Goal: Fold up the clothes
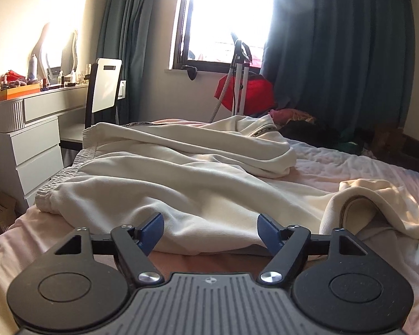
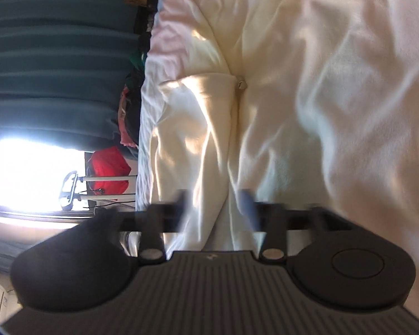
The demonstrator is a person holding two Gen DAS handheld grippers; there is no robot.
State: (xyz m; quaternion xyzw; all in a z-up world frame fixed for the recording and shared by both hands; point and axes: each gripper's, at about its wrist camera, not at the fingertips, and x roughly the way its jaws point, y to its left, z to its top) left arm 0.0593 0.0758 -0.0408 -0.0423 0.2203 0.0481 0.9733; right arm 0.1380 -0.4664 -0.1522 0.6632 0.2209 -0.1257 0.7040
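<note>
A crumpled cream garment (image 1: 181, 173) lies across a bed with a pink sheet (image 1: 363, 167); a ribbed elastic band (image 1: 61, 176) runs along its left edge. My left gripper (image 1: 211, 231) is low at the garment's near edge. It is open wide, with the nearest fold lying between its blue pads (image 1: 150, 231). The right wrist view is turned sideways and blurred by motion. There my right gripper (image 2: 215, 209) stands partly open over a cream fold (image 2: 209, 145), which runs between its fingers. A small metal fastener (image 2: 240, 84) shows on the cloth ahead.
A white dresser (image 1: 28, 139) with cluttered top and a chair (image 1: 106, 89) stand left of the bed. A steamer stand with a red bag (image 1: 245, 92) is under the window. Teal curtains (image 1: 343, 55) and a dark clothes pile (image 1: 321, 134) are far right.
</note>
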